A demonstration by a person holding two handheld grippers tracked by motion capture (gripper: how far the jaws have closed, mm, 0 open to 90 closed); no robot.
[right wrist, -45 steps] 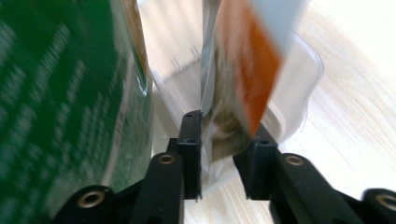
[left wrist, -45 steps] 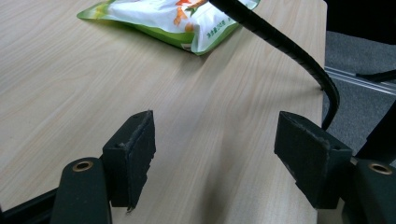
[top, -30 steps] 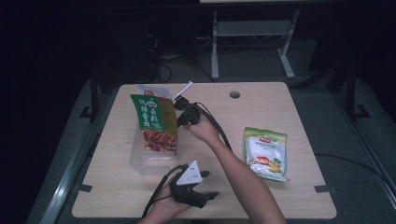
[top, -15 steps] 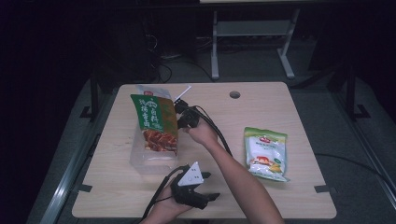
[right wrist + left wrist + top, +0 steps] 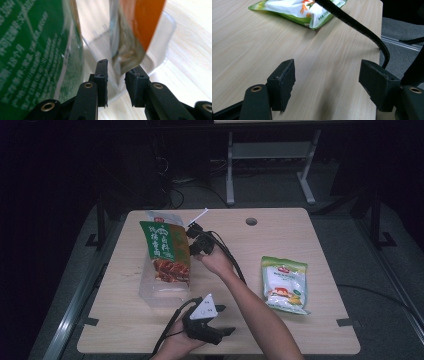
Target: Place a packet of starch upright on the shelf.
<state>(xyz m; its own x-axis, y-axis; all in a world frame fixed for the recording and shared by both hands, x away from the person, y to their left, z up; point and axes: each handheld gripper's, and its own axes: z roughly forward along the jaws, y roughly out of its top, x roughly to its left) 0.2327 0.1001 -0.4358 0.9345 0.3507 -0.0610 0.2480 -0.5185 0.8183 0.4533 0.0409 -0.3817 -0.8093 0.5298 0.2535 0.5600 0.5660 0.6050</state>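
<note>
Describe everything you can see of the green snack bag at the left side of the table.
The green snack bag is a glossy foil pouch with white lettering above and a picture of reddish-brown food below. It stands leaning in a clear plastic box on the wooden table, its top toward the far edge. The right gripper is at its right edge; its jaws have just been opening, slightly apart around a crinkled bag edge.

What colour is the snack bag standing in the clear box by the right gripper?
The snack bag is mostly dark green with a reddish food picture low down; the high view shows it best.
</note>
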